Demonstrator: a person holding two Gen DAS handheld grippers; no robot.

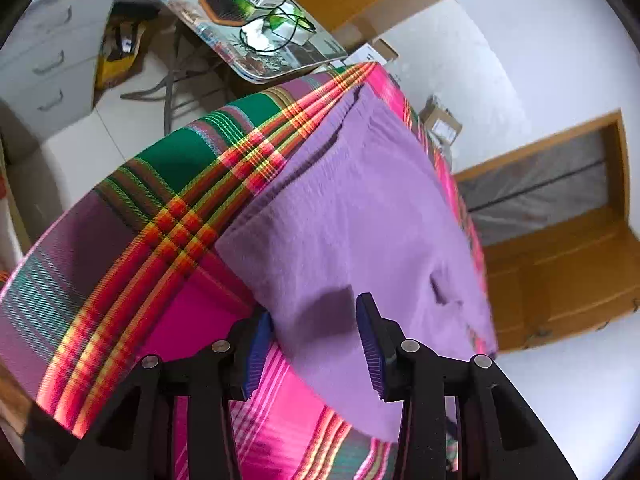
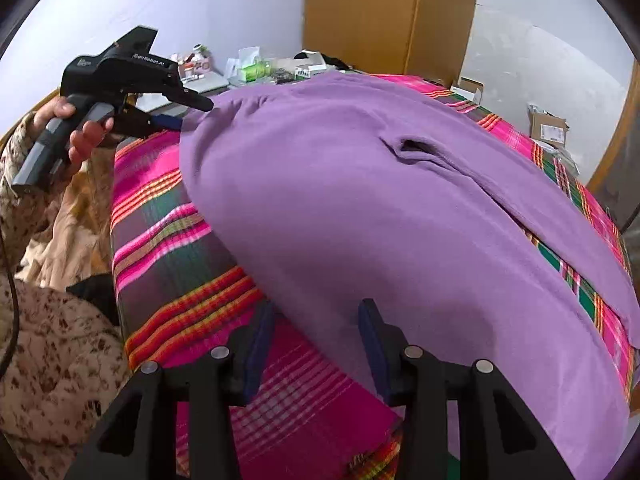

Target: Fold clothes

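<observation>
purple garment (image 2: pixel 360 208) spread on the plaid-covered counter (image 2: pixel 168 240) | soft, light, floppy: you pinch hem corners | left hand-held gripper (image 1: pixel 316 344) jaws apart at its edge | right hand-held gripper (image 2: pixel 316 344) jaws apart

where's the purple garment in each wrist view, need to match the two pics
Left wrist view: the purple garment runs from the centre down to the lower right, its near edge between the open left gripper fingers.
Right wrist view: it fills the centre and right, its near edge between the open right gripper fingers.
Shared landmark: the small dark fold opening in the garment, over the pink plaid blanket.
</observation>
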